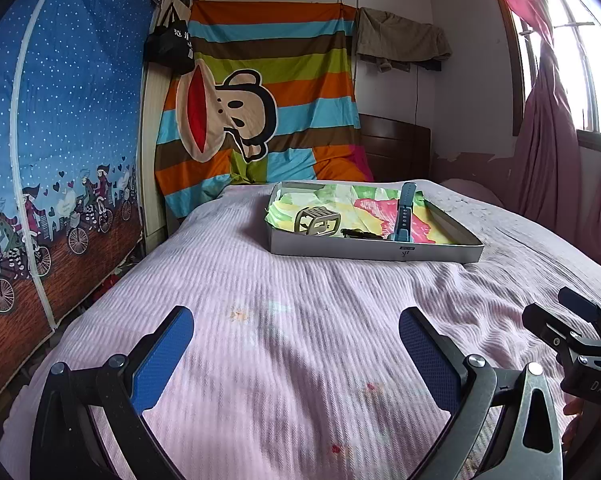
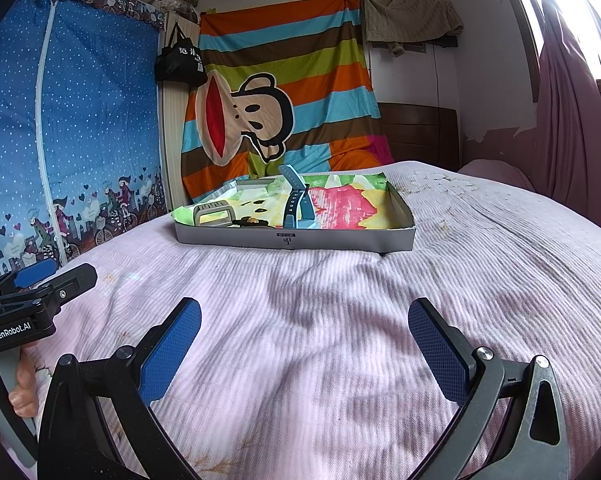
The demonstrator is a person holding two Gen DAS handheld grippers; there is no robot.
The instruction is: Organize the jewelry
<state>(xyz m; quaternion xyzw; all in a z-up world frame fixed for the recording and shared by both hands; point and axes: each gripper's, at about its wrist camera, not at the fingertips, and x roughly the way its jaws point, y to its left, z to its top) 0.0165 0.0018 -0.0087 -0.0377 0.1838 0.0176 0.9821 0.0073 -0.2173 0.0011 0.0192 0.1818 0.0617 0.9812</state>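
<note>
Both grippers hover spread wide and empty over the pink bedspread (image 1: 300, 320).

Left gripper (image 1: 296, 344) and right gripper (image 2: 304, 340) sit well short of the shallow box (image 2: 300, 240); inside it lie a blue watch strap (image 2: 296, 200), an olive hair claw (image 1: 316, 222) and a small dark piece (image 1: 360, 234).

Black left gripper (image 1: 296, 334) and right gripper (image 2: 304, 326), 2 blue textured pads each, silver screws, white "GenRobot.AI" lettering

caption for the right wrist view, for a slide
Open right gripper hovers over a pink bedspread, facing a shallow box holding a blue watch strap.
</note>
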